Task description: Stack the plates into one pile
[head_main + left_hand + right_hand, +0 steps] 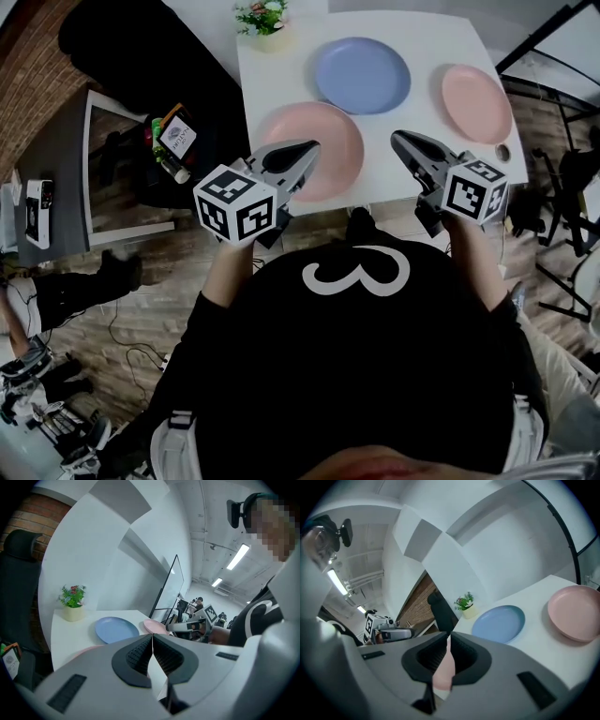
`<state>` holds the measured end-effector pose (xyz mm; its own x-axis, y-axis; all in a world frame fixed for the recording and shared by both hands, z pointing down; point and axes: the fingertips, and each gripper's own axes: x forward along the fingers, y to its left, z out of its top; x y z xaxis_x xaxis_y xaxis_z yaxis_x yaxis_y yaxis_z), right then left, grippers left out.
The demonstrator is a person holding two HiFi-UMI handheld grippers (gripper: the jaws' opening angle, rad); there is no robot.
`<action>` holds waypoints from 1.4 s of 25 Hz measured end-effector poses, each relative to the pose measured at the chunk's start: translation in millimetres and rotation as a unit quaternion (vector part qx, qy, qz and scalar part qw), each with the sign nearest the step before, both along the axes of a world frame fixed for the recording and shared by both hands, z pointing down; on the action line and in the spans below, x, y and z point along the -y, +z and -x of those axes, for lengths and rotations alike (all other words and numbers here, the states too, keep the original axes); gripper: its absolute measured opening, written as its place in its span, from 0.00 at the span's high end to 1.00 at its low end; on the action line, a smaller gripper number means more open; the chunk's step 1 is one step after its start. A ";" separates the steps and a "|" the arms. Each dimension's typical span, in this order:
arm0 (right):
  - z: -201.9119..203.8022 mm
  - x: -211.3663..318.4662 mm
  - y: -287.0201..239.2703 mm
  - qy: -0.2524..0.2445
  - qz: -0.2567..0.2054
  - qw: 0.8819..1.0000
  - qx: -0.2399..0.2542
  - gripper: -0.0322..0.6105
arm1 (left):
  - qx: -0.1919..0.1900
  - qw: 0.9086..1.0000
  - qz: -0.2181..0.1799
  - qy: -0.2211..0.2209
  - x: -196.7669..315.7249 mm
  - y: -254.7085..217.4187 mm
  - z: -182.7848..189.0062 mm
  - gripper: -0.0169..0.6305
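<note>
Three plates lie apart on the white table (pixel 441 42): a blue plate (pixel 361 75) at the back, a pink plate (pixel 323 131) at the front left, and a second pink plate (pixel 476 101) at the right. My left gripper (pixel 309 147) hovers shut and empty over the near pink plate's front edge. My right gripper (pixel 397 138) is shut and empty too, above the table's front edge between the two pink plates. The left gripper view shows the blue plate (pixel 116 629) beyond the closed jaws. The right gripper view shows the blue plate (pixel 499 623) and the right pink plate (pixel 574 611).
A small potted plant (pixel 264 19) stands at the table's back left corner. A little dark object (pixel 503 150) lies near the right pink plate. A black chair (pixel 141 47) and a low side table (pixel 122 216) with clutter are to the left; black stands (pixel 562 206) to the right.
</note>
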<state>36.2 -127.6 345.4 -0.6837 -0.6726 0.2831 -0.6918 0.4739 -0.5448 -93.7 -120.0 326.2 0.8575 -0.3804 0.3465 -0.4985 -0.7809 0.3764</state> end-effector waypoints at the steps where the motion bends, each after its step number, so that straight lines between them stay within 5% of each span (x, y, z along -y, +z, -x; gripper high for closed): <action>1: -7.0 9.0 4.0 0.009 0.004 1.000 0.002 0.91 | 0.002 1.000 0.004 0.000 6.5 3.7 -2.6 0.95; 19: -99.7 124.9 75.5 0.146 0.076 0.986 0.031 0.90 | 0.032 0.997 0.070 -0.017 98.5 48.9 -34.9 0.95; 24: -106.1 141.9 102.2 0.147 0.112 0.982 0.044 0.79 | 0.040 0.995 0.089 -0.018 108.9 65.3 -41.0 0.95; 35: -121.0 165.7 166.0 0.174 0.211 0.961 0.041 0.78 | 0.055 0.992 0.102 -0.043 129.1 86.2 -35.0 0.95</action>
